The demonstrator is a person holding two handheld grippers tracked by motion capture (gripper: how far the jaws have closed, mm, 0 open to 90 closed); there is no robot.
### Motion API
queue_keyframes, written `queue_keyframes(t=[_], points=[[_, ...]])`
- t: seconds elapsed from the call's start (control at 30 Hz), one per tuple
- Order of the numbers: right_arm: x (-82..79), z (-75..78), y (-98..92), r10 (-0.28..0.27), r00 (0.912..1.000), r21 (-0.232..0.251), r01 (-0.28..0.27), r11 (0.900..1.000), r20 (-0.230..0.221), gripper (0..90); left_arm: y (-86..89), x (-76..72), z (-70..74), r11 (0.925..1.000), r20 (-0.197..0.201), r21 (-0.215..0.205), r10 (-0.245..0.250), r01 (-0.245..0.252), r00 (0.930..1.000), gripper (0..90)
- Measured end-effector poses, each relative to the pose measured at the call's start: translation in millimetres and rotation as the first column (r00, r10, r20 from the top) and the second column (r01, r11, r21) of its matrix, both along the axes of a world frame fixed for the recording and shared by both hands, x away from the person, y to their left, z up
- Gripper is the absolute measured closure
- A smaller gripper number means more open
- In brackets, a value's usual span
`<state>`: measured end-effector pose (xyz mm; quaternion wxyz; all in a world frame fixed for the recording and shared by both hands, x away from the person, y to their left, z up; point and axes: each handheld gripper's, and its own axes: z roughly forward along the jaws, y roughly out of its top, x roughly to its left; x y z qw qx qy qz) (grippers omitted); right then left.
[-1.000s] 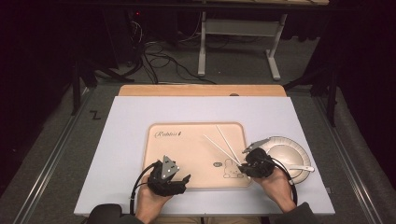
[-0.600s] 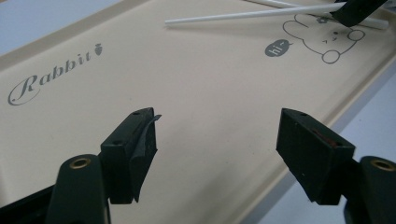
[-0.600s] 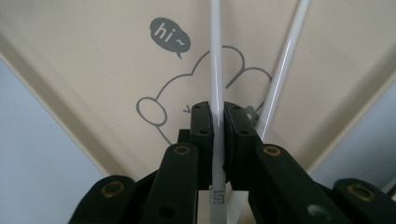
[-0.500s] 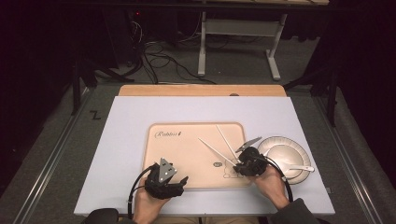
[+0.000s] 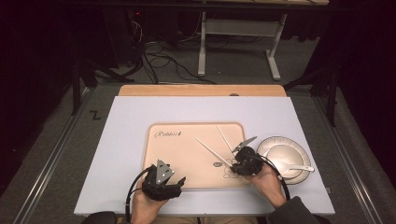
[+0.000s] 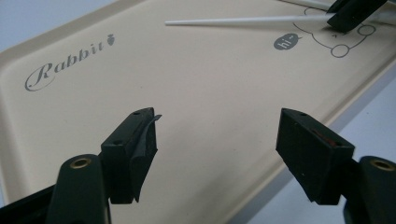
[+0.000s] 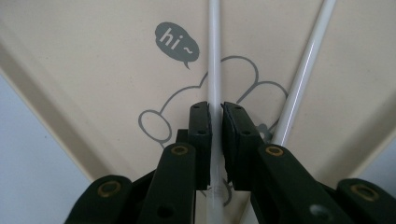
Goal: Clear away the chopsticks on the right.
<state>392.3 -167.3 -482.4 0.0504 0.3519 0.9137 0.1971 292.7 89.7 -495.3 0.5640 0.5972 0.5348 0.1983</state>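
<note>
**Inspector:** While the right gripper [image 7: 215, 109] straddles the long, thin white plastic chopstick [image 7: 214, 56], what is the hazard?

**Assessor:** A roll or a skid, in my judgement. Its jaws have just been opening with the chopstick between them. In the right gripper view they stand narrowly apart, with a sliver of gap at one pad, so I read it as slackened rather than clamped. If the hand lifts off at a slant, a pad could drag the round stick across the smooth beige rectangular plastic tray [image 7: 93, 28]. That could knock it into the second white chopstick [image 7: 308, 56] just beside it.

**Inspector:** And its position?

**Assessor:** It lies flat on the tray, over the printed cartoon outline. It runs straight out ahead between the jaw tips, with its near end under the gripper body.

**Inspector:** The other hand?

**Assessor:** The left gripper [image 6: 215, 116] hangs wide open over the tray's near edge, holding nothing and well apart from both sticks. The tray sits on the pale counter [image 5: 130, 140].
</note>
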Motion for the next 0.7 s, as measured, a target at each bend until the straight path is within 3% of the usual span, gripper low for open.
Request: queue_keyframes(t=[0.17,0.7], points=[[-0.7,0.2,2.1,0.013,0.9999,-0.013,-0.013,1.000,0.009,82.5,-0.1,-0.7,0.6,1.0000,0.003,-0.008,0.000,0.000,1.0000,29.2],[-0.9,0.2,1.9,-0.013,0.9990,-0.038,0.015,0.999,0.043,84.2,0.6,0.1,1.3,0.9999,0.002,-0.015,0.002,-0.002,1.0000,29.3]])
